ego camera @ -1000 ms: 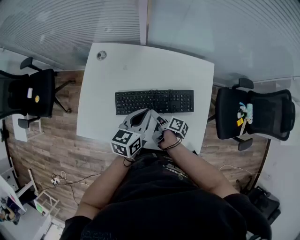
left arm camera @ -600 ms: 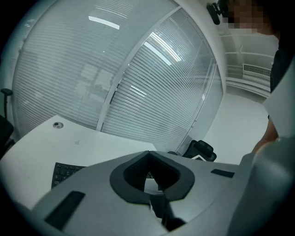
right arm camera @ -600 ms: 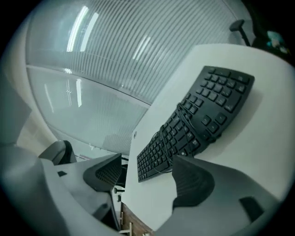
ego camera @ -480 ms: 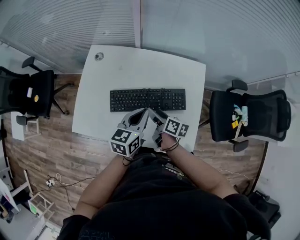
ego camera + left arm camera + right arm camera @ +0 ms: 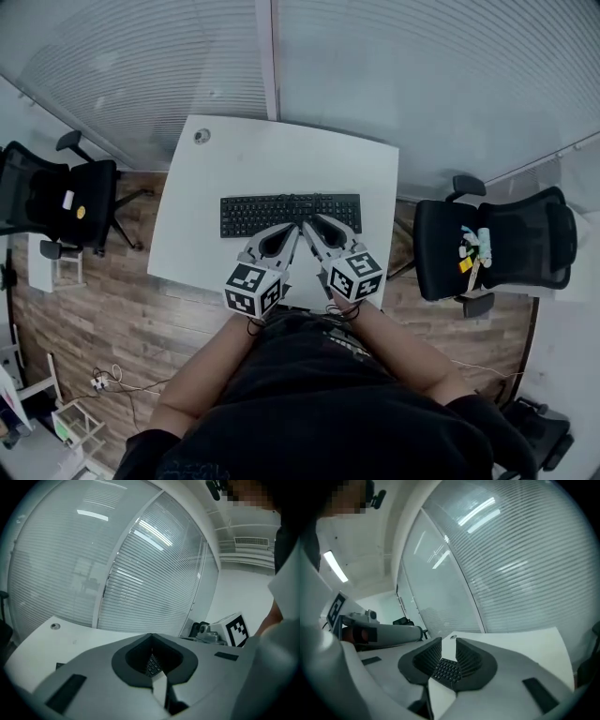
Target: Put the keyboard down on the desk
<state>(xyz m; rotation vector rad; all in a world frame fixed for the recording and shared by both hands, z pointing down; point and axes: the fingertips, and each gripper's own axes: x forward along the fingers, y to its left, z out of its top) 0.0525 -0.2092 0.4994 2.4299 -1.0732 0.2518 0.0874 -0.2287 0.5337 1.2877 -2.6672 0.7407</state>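
Observation:
The black keyboard (image 5: 291, 214) lies flat across the middle of the white desk (image 5: 281, 155), with nothing holding it. Both grippers hover side by side over its near edge, pointing at it. My left gripper (image 5: 294, 228) is shut, its tips meeting (image 5: 151, 634), and keys (image 5: 152, 663) show through the hollow behind them. My right gripper (image 5: 308, 223) has just been closing. A narrow gap remains at its tips (image 5: 449, 641), nothing is between them, and the keyboard (image 5: 446, 670) shows below.
A black office chair (image 5: 66, 192) stands left of the desk and another (image 5: 497, 246) to the right. A glass wall with blinds (image 5: 394, 75) runs behind the desk. A round grommet (image 5: 202, 136) sits at the far left corner. Cables (image 5: 98, 380) lie on the wooden floor.
The right gripper has rolled over so its marker cube faces up, risen beside the left one, and its jaws have narrowed. The left gripper rose slightly. The keyboard stays on the desk.

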